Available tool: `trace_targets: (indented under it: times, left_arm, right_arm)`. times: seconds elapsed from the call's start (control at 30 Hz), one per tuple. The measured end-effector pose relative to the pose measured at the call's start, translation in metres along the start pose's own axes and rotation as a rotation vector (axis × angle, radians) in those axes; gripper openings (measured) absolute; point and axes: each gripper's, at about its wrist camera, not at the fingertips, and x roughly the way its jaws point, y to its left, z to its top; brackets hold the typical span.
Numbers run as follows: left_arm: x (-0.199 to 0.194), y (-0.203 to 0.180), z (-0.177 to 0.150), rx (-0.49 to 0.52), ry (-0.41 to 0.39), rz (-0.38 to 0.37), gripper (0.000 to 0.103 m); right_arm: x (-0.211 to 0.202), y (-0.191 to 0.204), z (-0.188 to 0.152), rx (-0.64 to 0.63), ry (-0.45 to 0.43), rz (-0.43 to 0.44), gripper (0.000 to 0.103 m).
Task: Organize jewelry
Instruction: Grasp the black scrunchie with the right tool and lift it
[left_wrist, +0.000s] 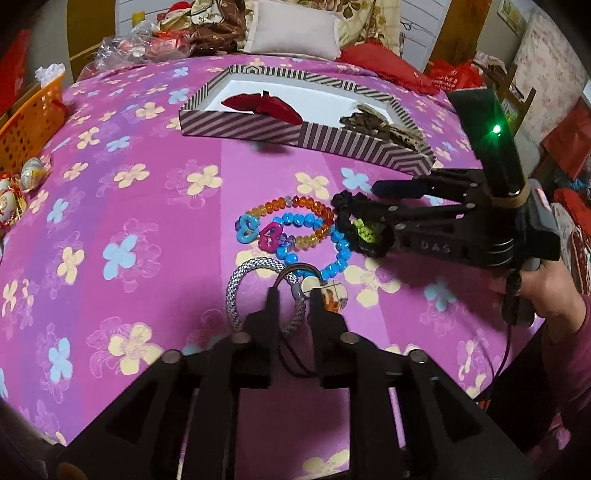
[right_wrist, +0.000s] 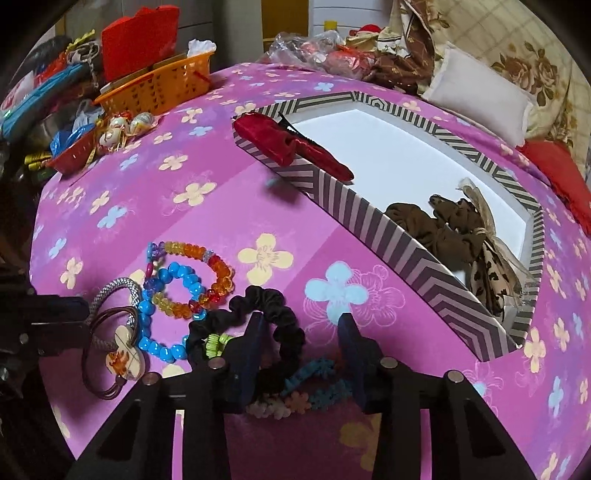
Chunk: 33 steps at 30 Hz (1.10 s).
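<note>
My right hand-held gripper (right_wrist: 303, 325), open, straddles the black scrunchie (right_wrist: 273, 314) at lower centre, striped box (right_wrist: 369, 221) upper right; left hand-held gripper (left_wrist: 293, 293), open, idles nearby.

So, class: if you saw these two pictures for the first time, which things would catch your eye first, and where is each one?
First, the bright pink flowered cloth covering the whole surface. On it, in front of the striped box, lies a cluster of beaded bracelets, one blue and one orange. A red bow clip rests over the box's near rim, and brown scrunchies sit inside its other end.
</note>
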Motion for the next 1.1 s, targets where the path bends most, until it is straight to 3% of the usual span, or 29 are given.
trace_targets:
  times: [0.07, 0.47, 0.5, 0.53, 0.57, 0.63, 0.7, 0.97, 1.1]
  left_arm:
    - [0.002, 0.001, 0.000, 0.002, 0.004, 0.001, 0.029]
    - [0.021, 0.007, 0.003, -0.004, 0.062, 0.015, 0.029]
    - [0.023, 0.007, 0.002, -0.007, 0.071, 0.011, 0.027]
    - [0.023, 0.007, 0.002, -0.005, 0.064, 0.013, 0.025]
    - [0.024, 0.007, 0.002, -0.004, 0.064, 0.008, 0.017]
    - [0.025, 0.010, 0.003, -0.027, 0.073, -0.025, 0.009]
    - [0.022, 0.010, 0.003, -0.032, 0.061, -0.017, 0.004]
    - [-0.012, 0.009, 0.004, -0.066, -0.045, -0.011, 0.004]
    - [-0.016, 0.009, 0.002, -0.066, -0.048, -0.014, 0.004]
  right_arm:
    - [-0.001, -0.001, -0.001, 0.002, -0.006, -0.002, 0.039]
    - [0.000, -0.002, -0.001, -0.009, -0.016, 0.003, 0.039]
    - [0.000, -0.001, 0.000, -0.007, -0.019, 0.002, 0.039]
    - [0.001, 0.000, 0.000, -0.007, -0.021, 0.000, 0.033]
    - [0.000, 0.002, 0.000, -0.010, -0.026, 0.007, 0.019]
    - [0.000, 0.010, 0.000, -0.034, -0.032, -0.010, 0.009]
    - [-0.001, 0.017, -0.001, -0.057, -0.042, -0.029, 0.008]
    - [-0.033, 0.021, -0.002, -0.012, -0.130, -0.002, 0.008]
    - [-0.047, 0.022, -0.001, -0.009, -0.145, -0.001, 0.008]
